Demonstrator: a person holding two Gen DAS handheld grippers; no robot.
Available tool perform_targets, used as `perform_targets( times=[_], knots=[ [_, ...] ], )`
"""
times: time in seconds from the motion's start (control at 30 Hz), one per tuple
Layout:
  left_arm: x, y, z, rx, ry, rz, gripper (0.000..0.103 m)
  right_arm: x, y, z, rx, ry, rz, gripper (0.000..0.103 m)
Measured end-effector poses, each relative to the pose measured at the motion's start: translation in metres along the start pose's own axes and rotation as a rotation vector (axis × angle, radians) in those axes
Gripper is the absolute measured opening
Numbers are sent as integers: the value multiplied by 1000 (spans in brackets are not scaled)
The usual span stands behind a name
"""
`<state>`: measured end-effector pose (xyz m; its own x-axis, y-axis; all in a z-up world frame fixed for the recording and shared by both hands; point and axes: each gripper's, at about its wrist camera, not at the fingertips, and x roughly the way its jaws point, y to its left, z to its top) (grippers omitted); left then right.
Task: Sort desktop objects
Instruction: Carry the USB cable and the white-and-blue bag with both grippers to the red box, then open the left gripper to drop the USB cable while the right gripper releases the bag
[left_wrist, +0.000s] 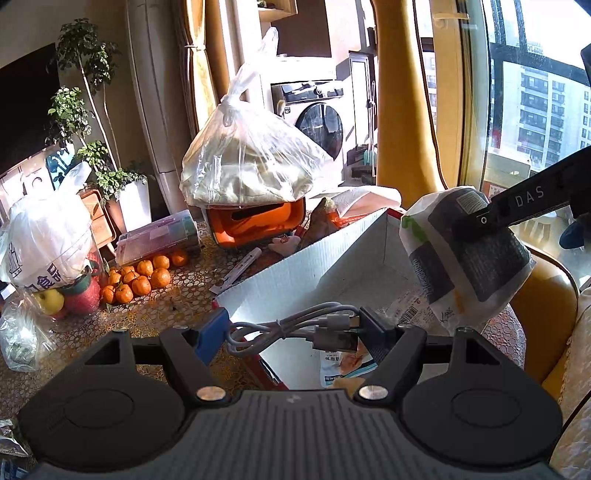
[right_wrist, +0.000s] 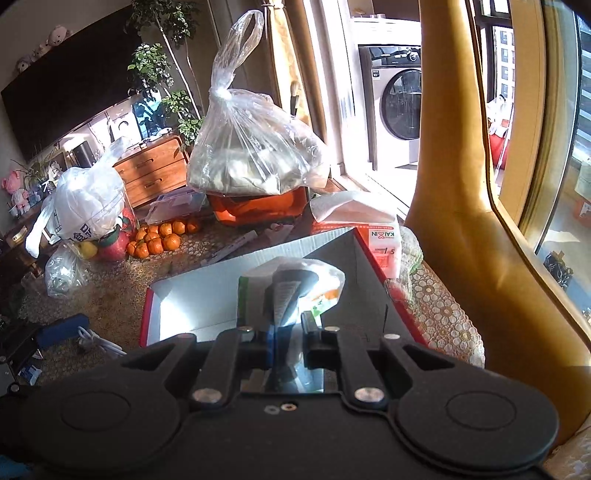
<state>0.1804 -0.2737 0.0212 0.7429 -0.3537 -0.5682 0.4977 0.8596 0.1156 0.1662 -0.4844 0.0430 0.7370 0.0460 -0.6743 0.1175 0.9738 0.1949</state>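
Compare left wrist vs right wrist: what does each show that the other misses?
Left wrist only: left claw gripping the grey USB cable; printed packets on the box floor.
Right wrist only: wooden dresser; right claw seen from behind, shut on the snack packet.
Both: open cardboard box, tangerines, tied clear bag, washing machine.

I noted a washing machine (right_wrist: 397, 107), potted plant (left_wrist: 85, 122), wooden drawer chest (right_wrist: 153, 173) and dark television screen (right_wrist: 70, 99) behind the worktop (left_wrist: 155, 314).
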Motion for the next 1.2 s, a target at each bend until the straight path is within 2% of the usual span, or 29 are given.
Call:
perform_targets(
  times=[0.23, 0.33, 0.53, 0.77, 0.93, 1.1, 1.2],
  knots=[
    [31, -13, 18, 59, 23, -27, 76, 21, -27, 1, 46, 31, -40, 13],
    [48, -14, 21, 52, 69, -33, 76, 28, -31, -1, 51, 46, -43, 13],
    [74, -13, 22, 14, 135, -47, 76, 40, -31, -7, 45, 74, -39, 13],
    [97, -17, 24, 35, 189, -38, 76, 50, -25, -9, 32, 93, -12, 13],
    [117, -16, 24, 22, 239, -67, 76, 61, -22, -15, 8, 102, -6, 13],
    [133, -23, 20, 86, 281, -37, 76, 74, -21, -20, 17, 132, 7, 13],
    [143, -21, 17, 85, 310, -29, 76, 79, -20, -23, 15, 142, 14, 13]
  ],
)
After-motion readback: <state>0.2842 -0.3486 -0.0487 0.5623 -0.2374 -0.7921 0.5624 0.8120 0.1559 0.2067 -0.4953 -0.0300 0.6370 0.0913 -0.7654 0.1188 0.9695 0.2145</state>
